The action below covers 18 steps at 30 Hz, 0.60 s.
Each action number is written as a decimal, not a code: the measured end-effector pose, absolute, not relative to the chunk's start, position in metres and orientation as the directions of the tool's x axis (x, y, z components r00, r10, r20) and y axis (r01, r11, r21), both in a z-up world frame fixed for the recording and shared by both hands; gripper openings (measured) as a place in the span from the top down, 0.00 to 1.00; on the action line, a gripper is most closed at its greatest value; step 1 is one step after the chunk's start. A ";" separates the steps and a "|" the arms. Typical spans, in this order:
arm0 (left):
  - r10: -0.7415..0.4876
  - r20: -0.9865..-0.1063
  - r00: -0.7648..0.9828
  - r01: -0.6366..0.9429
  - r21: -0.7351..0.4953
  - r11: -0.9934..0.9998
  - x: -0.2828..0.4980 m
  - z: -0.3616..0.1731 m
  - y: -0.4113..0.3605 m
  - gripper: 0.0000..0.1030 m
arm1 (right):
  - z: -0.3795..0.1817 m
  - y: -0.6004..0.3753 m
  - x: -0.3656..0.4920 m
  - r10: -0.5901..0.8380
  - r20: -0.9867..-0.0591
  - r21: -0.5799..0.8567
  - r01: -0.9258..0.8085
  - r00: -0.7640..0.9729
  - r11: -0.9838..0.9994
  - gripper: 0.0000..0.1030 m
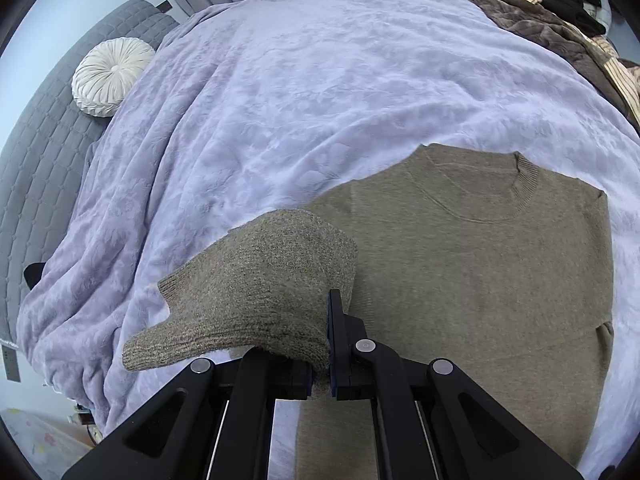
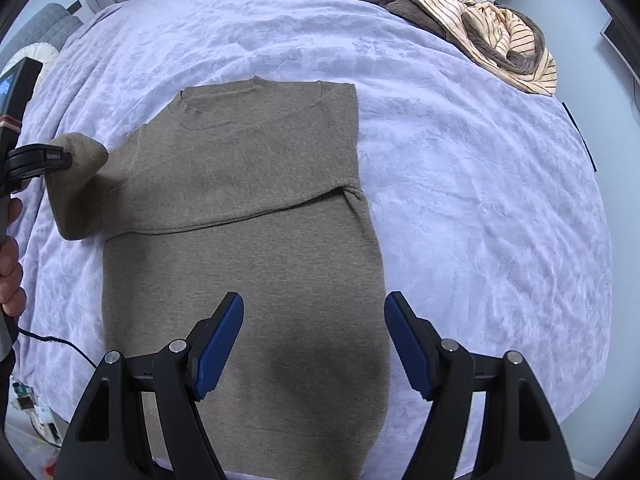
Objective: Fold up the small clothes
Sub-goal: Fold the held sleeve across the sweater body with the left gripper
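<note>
Since the left gripper point(image 1: 320, 356) is clamped tight on the sleeve point(image 1: 256, 300), the left wrist view shows that brown knit bunched up and lifted off the blanket point(image 1: 280, 80), cuff end drooping to the left. Prob held this way so the sleeve can be carried across the body of the sweater point(image 1: 480, 280) w/o dragging. Sweater itself lies flat on the blanket, collar away from the camera, just right of the lifted sleeve. A round cushion point(image 1: 112, 78) sits well apart at the far left, and a pile of other clothes point(image 1: 560, 32) is at the far right edge, out of the way, likely waiting their turn.

From the right wrist view, the right gripper point(image 2: 314, 344) hangs over the lower half of the sweater point(image 2: 248, 208) w/ its fingers wide apart and nothing between them; looks like it's standing by, maybe to pin or smooth the cloth. The other sleeve already lies folded across the chest, its edge running as a seam-like line across the middle. At far left the left gripper point(image 2: 60, 156) grips the raised sleeve point(image 2: 80, 188), a hand point(image 2: 10, 260) behind it. Striped and brown clothes point(image 2: 480, 28) are heaped at the top right, well clear.
</note>
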<state>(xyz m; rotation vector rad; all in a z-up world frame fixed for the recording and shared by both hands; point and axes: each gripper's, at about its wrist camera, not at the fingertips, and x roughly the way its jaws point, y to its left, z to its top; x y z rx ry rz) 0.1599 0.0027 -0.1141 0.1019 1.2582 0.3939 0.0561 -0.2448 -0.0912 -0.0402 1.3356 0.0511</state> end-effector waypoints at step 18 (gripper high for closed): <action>0.361 -0.894 0.265 -0.124 0.340 0.932 0.180 -0.141 -0.105 0.94 | -0.115 -0.314 0.050 0.017 -0.983 0.007 -0.056 0.183 0.998 0.27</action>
